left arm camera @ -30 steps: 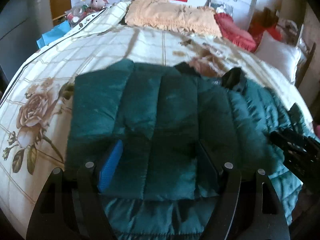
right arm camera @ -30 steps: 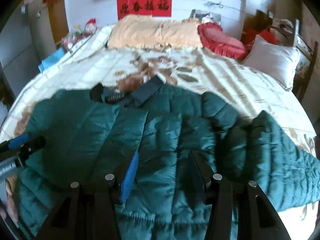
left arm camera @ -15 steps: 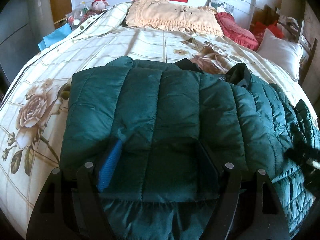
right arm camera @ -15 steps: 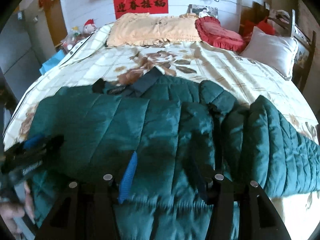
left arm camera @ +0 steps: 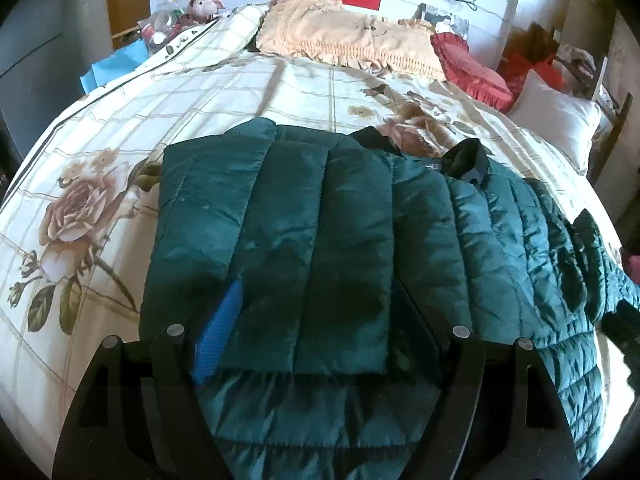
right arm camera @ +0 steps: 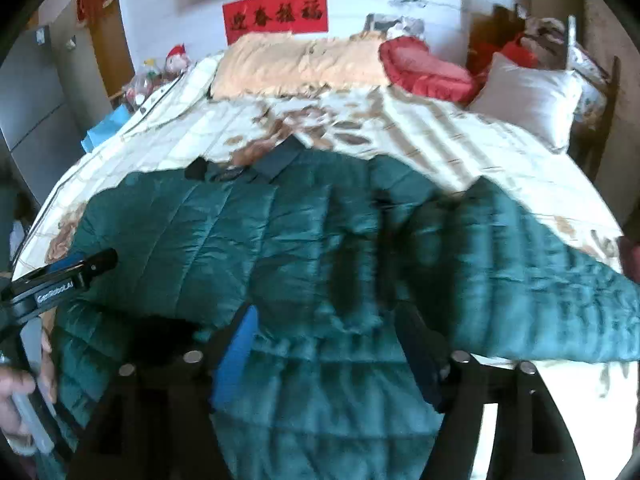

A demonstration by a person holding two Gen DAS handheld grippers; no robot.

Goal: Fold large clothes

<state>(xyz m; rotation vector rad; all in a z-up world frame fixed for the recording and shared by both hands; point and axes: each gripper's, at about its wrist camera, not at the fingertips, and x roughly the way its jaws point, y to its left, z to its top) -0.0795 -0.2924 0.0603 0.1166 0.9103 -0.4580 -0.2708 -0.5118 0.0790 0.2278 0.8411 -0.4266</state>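
A green jacket (left arm camera: 320, 220) lies across the bed's (left arm camera: 200, 92) near edge. Left gripper (left arm camera: 316, 332) gapes over its folded sleeve, gripping nothing; right gripper (right arm camera: 332, 344), jaws just widening, holds nothing.

The jacket (left arm camera: 312, 216) lies spread across the near part of the bed (left arm camera: 224, 92). One sleeve (right arm camera: 532, 280) stretches out to the right of the jacket's body, and another is folded over its left part. The collar (right arm camera: 276, 162) sits at the jacket's far edge. Beyond the jacket, at the head of the bed, lies a long pillow (left arm camera: 352, 40); right of that a round cushion (left arm camera: 472, 68), and further right a square pillow (left arm camera: 556, 120). A banner (right arm camera: 276, 16) hangs on the wall behind the long pillow.
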